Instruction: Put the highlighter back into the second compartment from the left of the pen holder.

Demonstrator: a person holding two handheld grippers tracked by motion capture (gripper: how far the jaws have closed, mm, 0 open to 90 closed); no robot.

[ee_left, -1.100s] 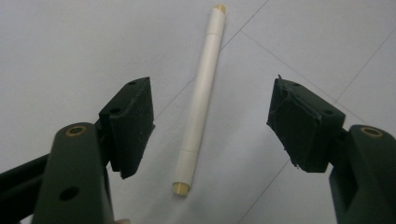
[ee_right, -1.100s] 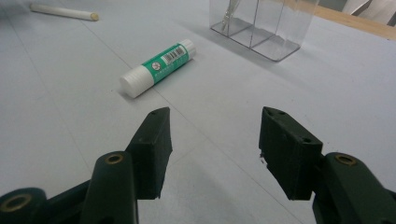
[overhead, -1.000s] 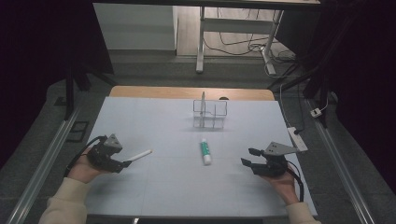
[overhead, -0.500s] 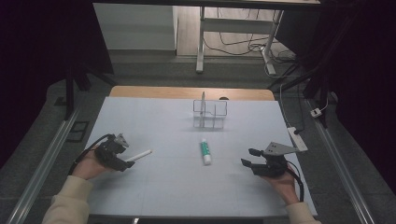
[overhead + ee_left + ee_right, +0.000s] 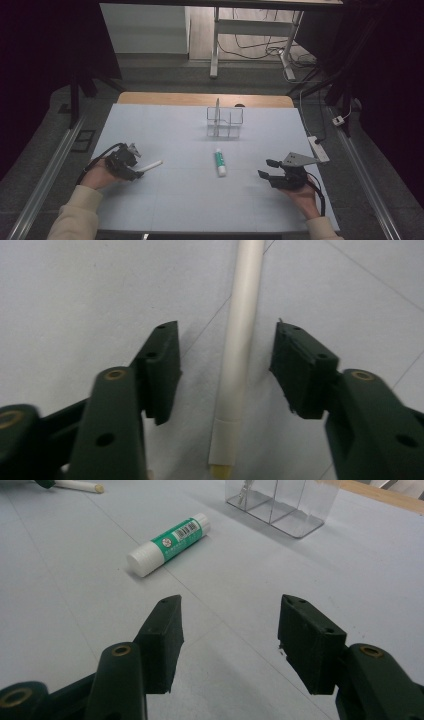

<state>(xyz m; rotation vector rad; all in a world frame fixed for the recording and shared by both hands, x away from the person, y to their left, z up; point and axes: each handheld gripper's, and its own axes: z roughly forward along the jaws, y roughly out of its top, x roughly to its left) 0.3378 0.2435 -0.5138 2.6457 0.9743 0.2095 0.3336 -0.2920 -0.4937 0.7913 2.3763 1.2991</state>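
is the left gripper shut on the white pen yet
Not yet: the left gripper has been closing, but both pads stand clear of the white pen lying flat between them.

Barcode on green label of glue stick (image 5: 168, 543), its digits and print too small to read

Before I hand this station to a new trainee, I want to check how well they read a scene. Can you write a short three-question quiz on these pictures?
1. True or false: the white pen lies between the left gripper jaws, with a gap on each side.
2. Which thing lies on the table between the two grippers? A) green-labelled glue stick B) scissors C) cup
3. Fill in: the clear organiser stands on the ___ side of the glue stick, seen from the person.

Key: 1 true; the jaws have just been closing around the pen. 2 A. 3 far.
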